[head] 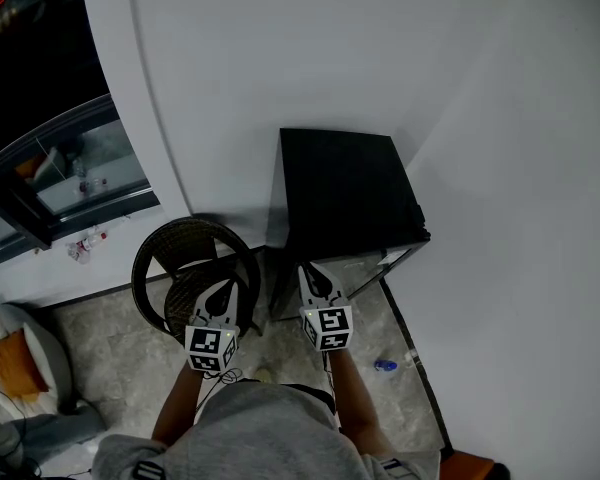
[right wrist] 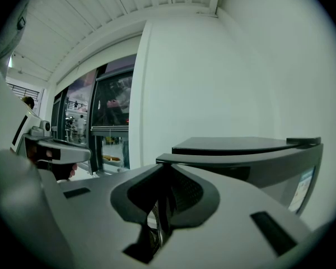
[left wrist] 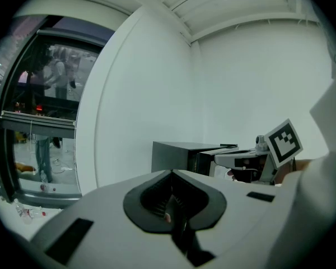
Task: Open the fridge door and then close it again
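Two smooth white walls point(head: 280, 48) are enclosing the boxy black fridge point(head: 345, 183) on a mottled stone floor point(head: 110, 318), beside a round woven chair point(head: 185, 258). Left tool point(head: 223, 286) is sitting closed, right tool point(head: 311, 269) is gaping narrowly, both empty.

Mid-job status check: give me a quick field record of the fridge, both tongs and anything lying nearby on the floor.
fridge: black, low, set in the wall corner; front looks ajar
left tongs: shut, empty, clear of the fridge, near the wicker chair
right tongs: slightly apart, nothing seen between them, at the fridge's front edge
floor: small blue object to the right of the person
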Available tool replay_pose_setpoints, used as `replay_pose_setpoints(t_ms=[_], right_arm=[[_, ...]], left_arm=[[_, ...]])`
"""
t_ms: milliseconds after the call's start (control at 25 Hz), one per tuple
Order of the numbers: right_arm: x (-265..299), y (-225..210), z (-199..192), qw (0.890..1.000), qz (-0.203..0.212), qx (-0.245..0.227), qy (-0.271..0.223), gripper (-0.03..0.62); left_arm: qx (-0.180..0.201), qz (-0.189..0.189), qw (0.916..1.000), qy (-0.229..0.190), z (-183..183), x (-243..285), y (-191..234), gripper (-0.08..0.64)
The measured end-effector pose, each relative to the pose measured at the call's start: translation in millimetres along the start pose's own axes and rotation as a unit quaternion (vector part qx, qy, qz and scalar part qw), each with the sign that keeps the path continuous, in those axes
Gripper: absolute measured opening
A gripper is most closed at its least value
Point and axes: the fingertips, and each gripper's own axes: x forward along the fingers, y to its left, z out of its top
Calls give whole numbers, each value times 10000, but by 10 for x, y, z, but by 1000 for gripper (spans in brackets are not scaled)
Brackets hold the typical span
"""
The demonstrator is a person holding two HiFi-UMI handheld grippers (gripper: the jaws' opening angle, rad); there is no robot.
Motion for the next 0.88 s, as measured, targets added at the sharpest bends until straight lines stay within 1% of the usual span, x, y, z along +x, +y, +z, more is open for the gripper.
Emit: replay_pose_setpoints(t_ms=[640, 880], right_arm=[[180, -32, 23, 10000, -78, 29, -45, 55], [190, -42, 21, 9999, -89, 58, -28, 55]], left_arm=[[40, 64, 10000, -1, 12, 58, 178, 5], [43, 70, 10000, -17, 30, 38, 183, 5]])
